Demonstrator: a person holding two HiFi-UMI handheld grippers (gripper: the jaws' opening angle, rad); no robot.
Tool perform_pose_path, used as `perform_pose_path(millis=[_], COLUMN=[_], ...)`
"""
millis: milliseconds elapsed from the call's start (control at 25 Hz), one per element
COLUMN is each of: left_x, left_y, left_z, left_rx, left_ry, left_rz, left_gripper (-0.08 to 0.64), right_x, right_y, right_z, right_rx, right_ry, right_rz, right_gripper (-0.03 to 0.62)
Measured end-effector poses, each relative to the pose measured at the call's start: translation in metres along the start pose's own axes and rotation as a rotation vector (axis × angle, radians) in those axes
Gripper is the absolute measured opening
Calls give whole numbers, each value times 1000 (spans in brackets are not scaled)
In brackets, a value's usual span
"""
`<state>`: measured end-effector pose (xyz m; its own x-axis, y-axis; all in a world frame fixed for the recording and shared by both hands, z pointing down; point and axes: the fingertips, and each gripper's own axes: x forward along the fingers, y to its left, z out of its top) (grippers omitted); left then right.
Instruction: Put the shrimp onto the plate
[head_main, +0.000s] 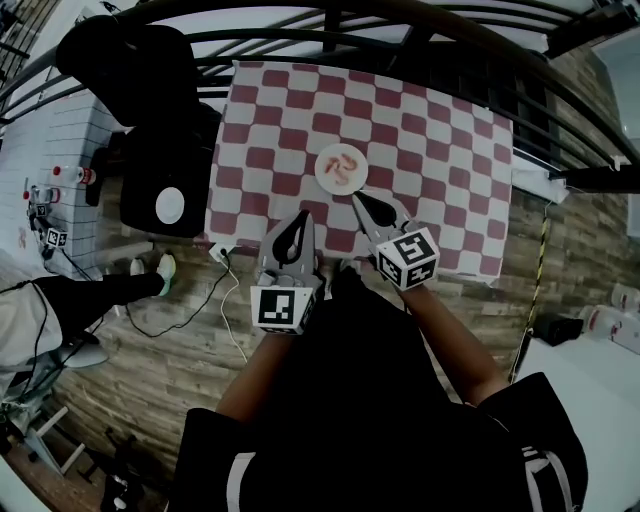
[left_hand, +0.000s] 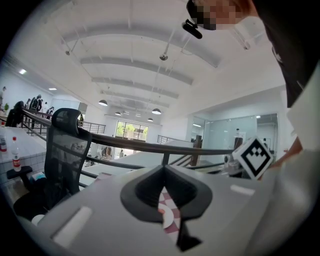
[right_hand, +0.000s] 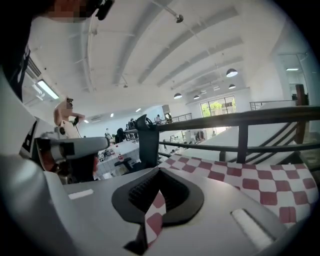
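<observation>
A white plate (head_main: 340, 167) sits near the middle of the red-and-white checkered tablecloth (head_main: 440, 130). Two pinkish shrimp (head_main: 343, 166) lie on it. My right gripper (head_main: 357, 198) points at the plate's near edge from just short of it, jaws shut and empty. My left gripper (head_main: 302, 215) hovers over the cloth's front edge, left of the plate, also shut with nothing in it. In the left gripper view, a sliver of the plate (left_hand: 168, 218) and cloth shows through the slit between the shut jaws. The right gripper view shows the cloth (right_hand: 250, 175) beyond its shut jaws.
A black office chair (head_main: 160, 130) stands at the table's left end. A dark metal railing (head_main: 400, 20) curves behind the table. On the wooden floor (head_main: 150, 360) lie a white cable (head_main: 228, 305) and a person's shoe (head_main: 166, 267). White tables (head_main: 50, 150) stand further left.
</observation>
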<state>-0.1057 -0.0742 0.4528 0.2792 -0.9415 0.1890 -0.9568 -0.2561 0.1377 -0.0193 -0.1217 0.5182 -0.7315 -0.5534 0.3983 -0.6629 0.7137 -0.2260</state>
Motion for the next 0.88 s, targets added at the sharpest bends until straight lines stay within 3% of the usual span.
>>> perform_pose_path(millis=[160,440,600,880], left_x=[7,17,26,38], left_y=[-13,-37,-60,-90], left_z=[5,9,19,35], left_rx=[0,-20,28,61], left_ry=[0,-5,-18,-47], left_rz=[-41,-114,-177,-244], left_gripper=[8,8,8,8], right_x=[-25,-71,-96,-122], right_y=[13,12,6,-8], right_z=[21,49,69,81], right_rx=[-53,-43,-52,-36], right_ry=[-61,-162,-250,-311], right_rz=[-36,-151,-219,-321], right_gripper=[-3,-2,-2,-2])
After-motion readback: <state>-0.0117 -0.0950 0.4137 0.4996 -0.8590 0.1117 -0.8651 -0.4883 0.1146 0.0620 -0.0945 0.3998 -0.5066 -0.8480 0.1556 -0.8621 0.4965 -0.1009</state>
